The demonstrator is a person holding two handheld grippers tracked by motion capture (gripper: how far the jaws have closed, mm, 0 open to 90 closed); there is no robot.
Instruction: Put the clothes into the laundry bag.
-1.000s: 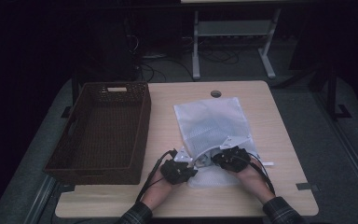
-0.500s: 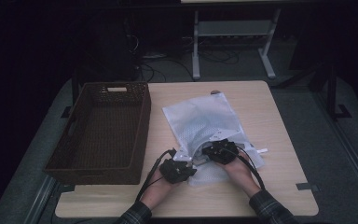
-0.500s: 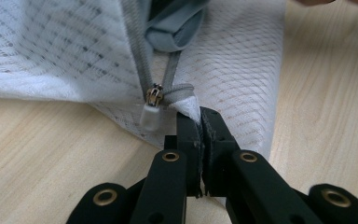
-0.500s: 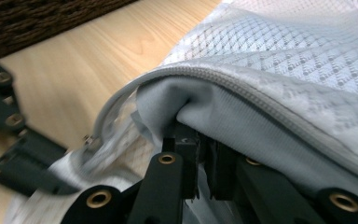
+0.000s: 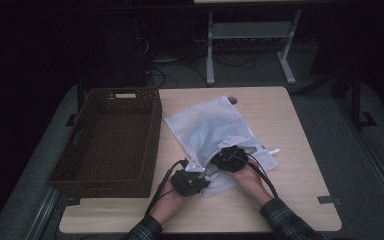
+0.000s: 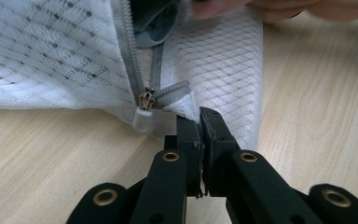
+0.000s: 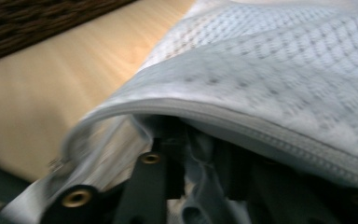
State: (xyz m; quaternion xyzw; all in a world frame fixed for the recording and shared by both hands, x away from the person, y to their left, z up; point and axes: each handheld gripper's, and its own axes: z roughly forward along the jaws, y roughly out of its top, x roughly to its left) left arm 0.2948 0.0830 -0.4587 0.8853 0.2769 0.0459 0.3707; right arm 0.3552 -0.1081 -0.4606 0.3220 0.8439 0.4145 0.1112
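Centrally on the light wooden worktop (image 5: 290, 130) lies the white mesh zip-up laundry bag (image 5: 205, 125), tilted, its open end at lower centre of the high view. Left tongs (image 6: 199, 122) are clamped on the bag's corner fabric beside the metal zip slider (image 6: 146, 100). Right tongs (image 7: 200, 140) sit inside the bag's mouth, tips hidden by mesh and blurred; jaws have just been opening, grip unclear. Dark woven wicker basket (image 5: 111, 137) at left.
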